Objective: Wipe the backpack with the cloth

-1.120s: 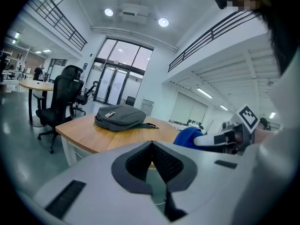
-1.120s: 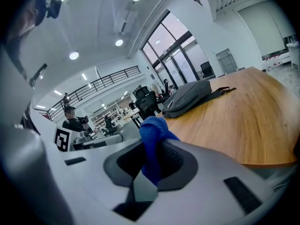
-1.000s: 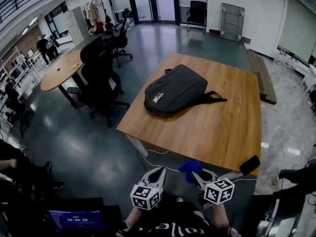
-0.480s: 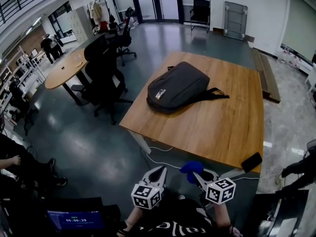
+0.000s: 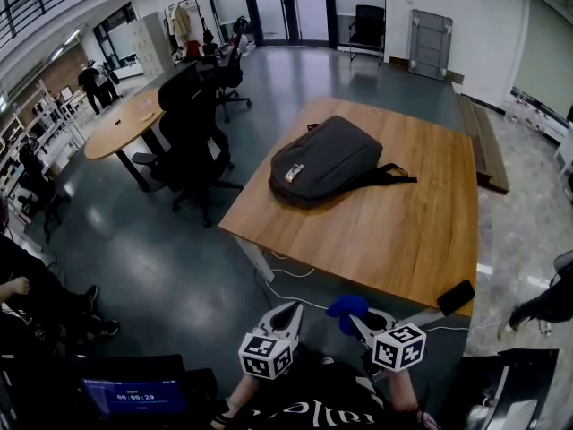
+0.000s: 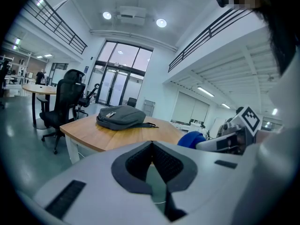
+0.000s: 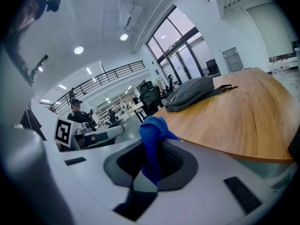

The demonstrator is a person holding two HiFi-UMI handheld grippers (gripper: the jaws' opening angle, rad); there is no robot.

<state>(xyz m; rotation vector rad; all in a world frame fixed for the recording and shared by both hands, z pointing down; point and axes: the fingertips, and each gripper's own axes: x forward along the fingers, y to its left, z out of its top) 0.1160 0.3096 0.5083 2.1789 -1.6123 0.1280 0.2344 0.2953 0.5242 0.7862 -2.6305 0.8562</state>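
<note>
My left gripper (image 5: 285, 312), low in the head view just left of centre, has its jaws pressed together with nothing between them. Above it, in the upper middle of the frame, the backpack (image 5: 327, 159) lies flat on the wooden table (image 5: 394, 240) toward its far left corner, well apart from both my tools. Right of the left gripper, my right gripper (image 5: 360, 319) is clamped on the blue cloth (image 5: 346, 306), which bunches up above the jaw tips. Further right, a dark phone-like thing (image 5: 454, 297) sits at the table's near edge.

I judge that only a narrow fold of cloth is pinched. A hard drag across the fabric, or a snag on the strap (image 5: 394, 176), could pull it free. If nothing steadies the bag, my stroke could push it toward the table's left edge. A low reach on the right could knock the phone-like thing off.

Only the head view shows that object and the open floor between me and the table. Only the right gripper view shows how little cloth the jaws hold. The left gripper view gives the backpack side-on, strap trailing right, but not that grip.
</note>
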